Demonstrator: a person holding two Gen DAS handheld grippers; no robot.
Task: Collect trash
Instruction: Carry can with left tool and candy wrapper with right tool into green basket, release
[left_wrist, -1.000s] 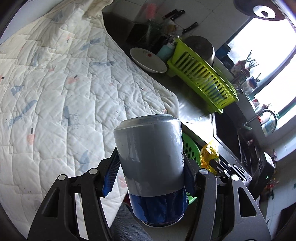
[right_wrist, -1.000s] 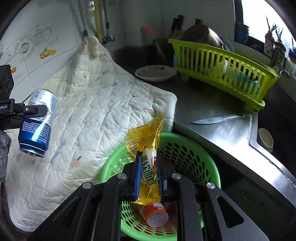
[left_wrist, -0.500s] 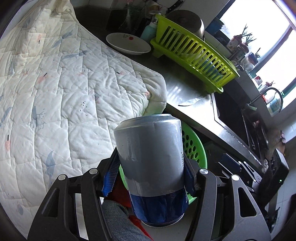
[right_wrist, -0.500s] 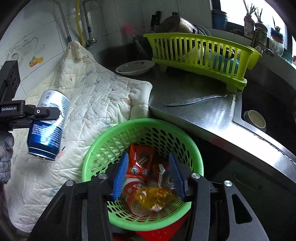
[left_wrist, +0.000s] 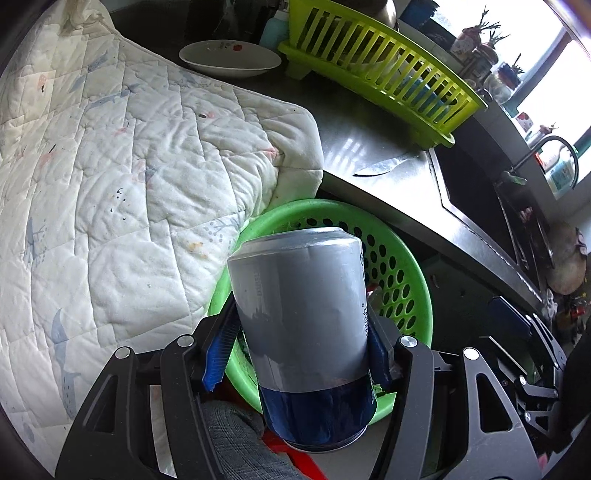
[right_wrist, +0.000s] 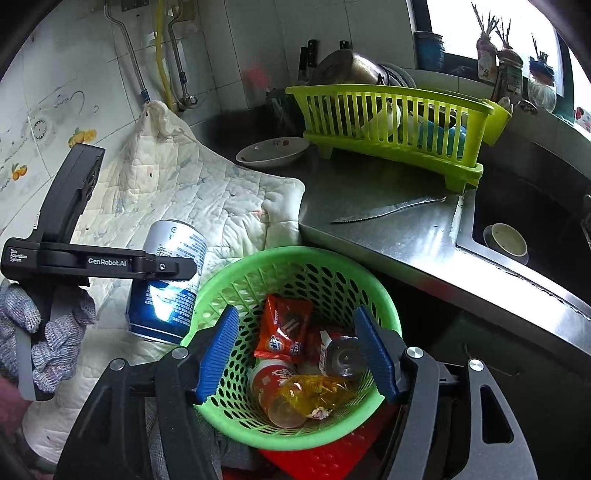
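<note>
Only the right wrist view shows the left gripper (right_wrist: 162, 266) from the side, clamped on the can (right_wrist: 168, 277) beside the green basket (right_wrist: 236, 432). The right gripper (right_wrist: 295, 350) is opening, nothing between its jaws; the yellow wrapper (right_wrist: 314, 395) lies in the basket, hidden in the left view.

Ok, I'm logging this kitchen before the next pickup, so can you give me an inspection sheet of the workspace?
Surface: steel counter, partly under a quilted cloth.
Job's things: blue drink can; green basket holding a red snack packet, a yellow wrapper and more.
Clutter: knife, plate, dish rack.
Grippers: left gripper shut on the can beside the basket; right gripper opening, empty, over the basket.
Cables: nothing seen.
Surroundings: sink, tiled wall.
</note>
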